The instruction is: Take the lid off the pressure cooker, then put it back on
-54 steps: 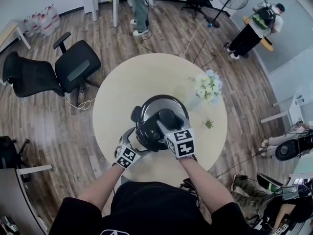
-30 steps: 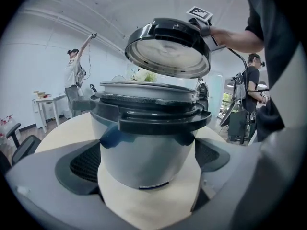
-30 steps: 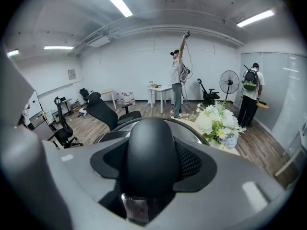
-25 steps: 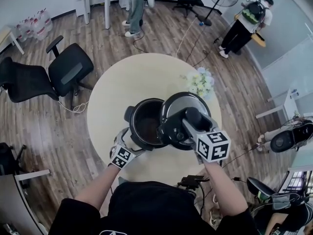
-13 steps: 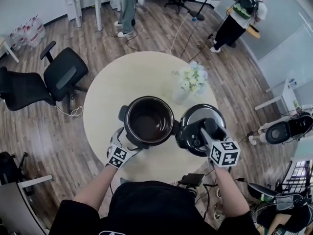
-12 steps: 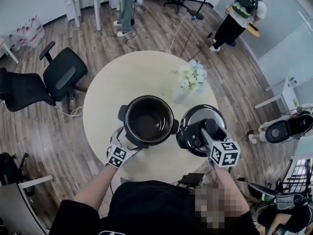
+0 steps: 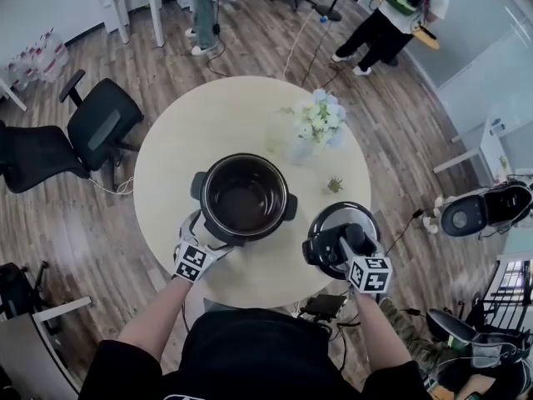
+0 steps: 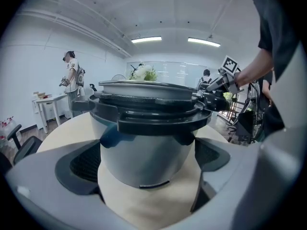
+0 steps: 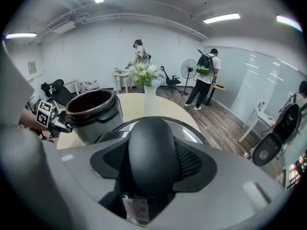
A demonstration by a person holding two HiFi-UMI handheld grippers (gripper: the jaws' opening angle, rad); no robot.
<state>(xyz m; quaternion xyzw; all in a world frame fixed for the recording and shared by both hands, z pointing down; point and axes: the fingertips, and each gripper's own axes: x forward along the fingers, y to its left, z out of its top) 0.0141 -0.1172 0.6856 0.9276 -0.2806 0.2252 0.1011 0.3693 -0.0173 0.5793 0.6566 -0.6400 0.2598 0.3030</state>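
Right tool (image 7: 339, 247) grasps the lid (image 7: 346, 215) at the bench's (image 7: 208, 123) 4 o'clock rim; set there, it may tip off. Left tool (image 7: 206, 233) released by pot (image 7: 244, 197).

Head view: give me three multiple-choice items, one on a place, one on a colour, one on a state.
1. Relative to the pot, the lid is: A on it; B behind it; C to its right.
2. The table top is: A beige; B black; C red.
3. The right gripper is: A open; B shut on the lid's handle; C out of view.
Key: C, the lid shows right of the open pot; A, the top is pale cream; B, its jaws clamp the handle.
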